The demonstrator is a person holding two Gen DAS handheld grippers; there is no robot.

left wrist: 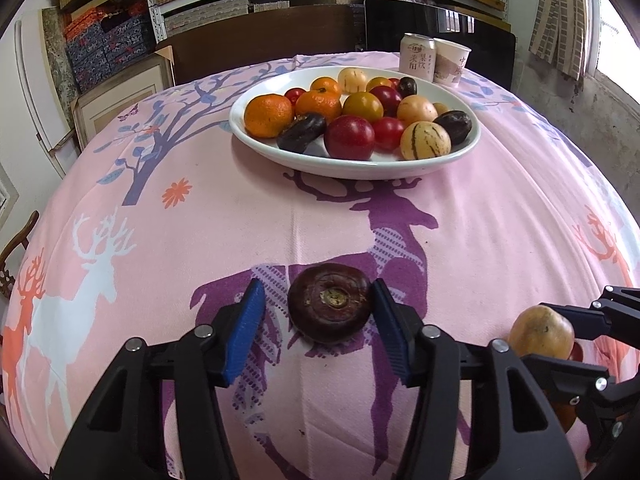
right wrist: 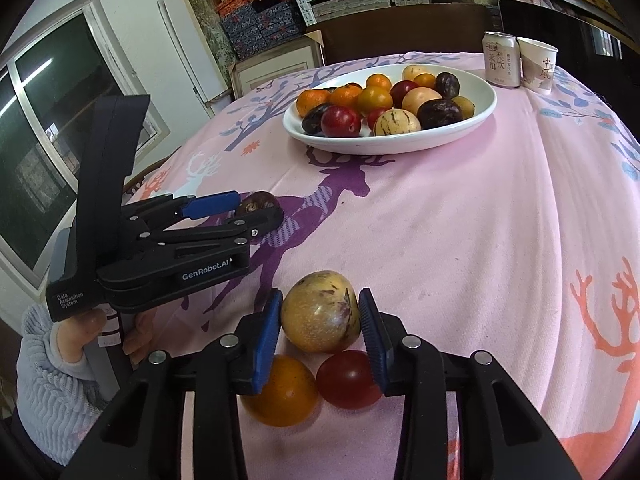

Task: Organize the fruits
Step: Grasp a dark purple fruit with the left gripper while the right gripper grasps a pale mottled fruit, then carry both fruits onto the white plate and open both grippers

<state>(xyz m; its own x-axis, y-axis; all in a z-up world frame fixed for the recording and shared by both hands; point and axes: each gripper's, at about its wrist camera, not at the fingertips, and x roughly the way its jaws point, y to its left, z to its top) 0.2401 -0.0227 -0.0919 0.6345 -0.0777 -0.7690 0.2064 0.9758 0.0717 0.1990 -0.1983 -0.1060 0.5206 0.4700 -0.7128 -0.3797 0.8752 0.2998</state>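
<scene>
A dark purple round fruit [left wrist: 329, 303] lies on the pink tablecloth between the fingers of my left gripper [left wrist: 318, 322]. The jaws are open: the right pad touches it, the left pad stands clear. It also shows in the right wrist view [right wrist: 256, 203] behind the left gripper [right wrist: 256, 210]. My right gripper [right wrist: 320, 330] is shut on a yellow-tan speckled fruit [right wrist: 319, 317], which also shows in the left wrist view [left wrist: 541, 332]. An orange fruit [right wrist: 282, 390] and a red fruit [right wrist: 348, 378] lie under it. A white bowl [left wrist: 304, 160] full of mixed fruits stands farther back.
A drink can [left wrist: 417, 58] and a paper cup [left wrist: 451, 62] stand behind the bowl at the table's far edge. Shelves with boxes line the back wall. A window [right wrist: 48, 120] is on the left. The person's hand [right wrist: 80, 336] holds the left gripper's handle.
</scene>
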